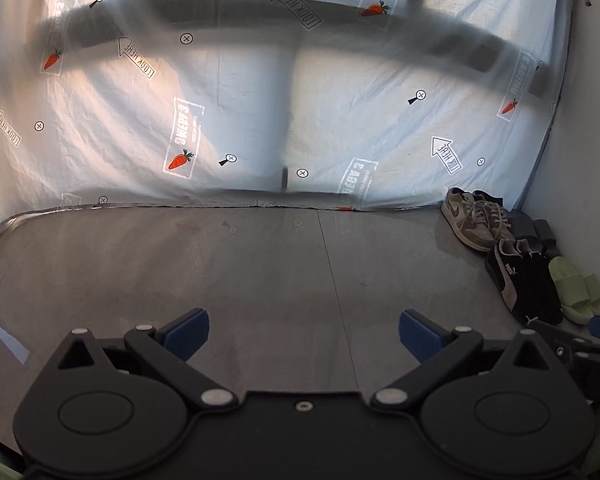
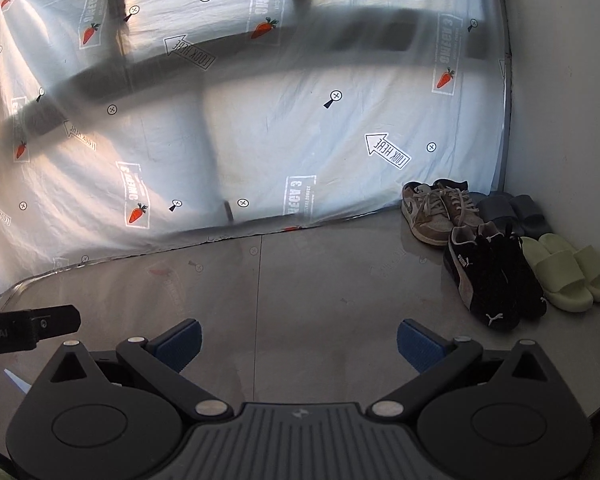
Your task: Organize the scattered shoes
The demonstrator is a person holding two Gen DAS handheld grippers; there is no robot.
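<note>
Both tools released, nothing held: left tool (image 1: 304, 336) and right tool (image 2: 298, 344) hover over bare grey floor (image 2: 300, 280). Shoes sit paired by the white wall (image 2: 560, 120), fwd-right of both tools: black Puma sneakers (image 2: 492, 280) nearest, tan Nike sneakers (image 2: 436, 212) behind them, green slides (image 2: 568, 272) wall-side of the Pumas, dark grey slides (image 2: 512, 208) behind those. Long axes run roughly parallel. Right tool looks nearer. Looks abt done; possibly something at far left edge of the left view, can't tell.
</note>
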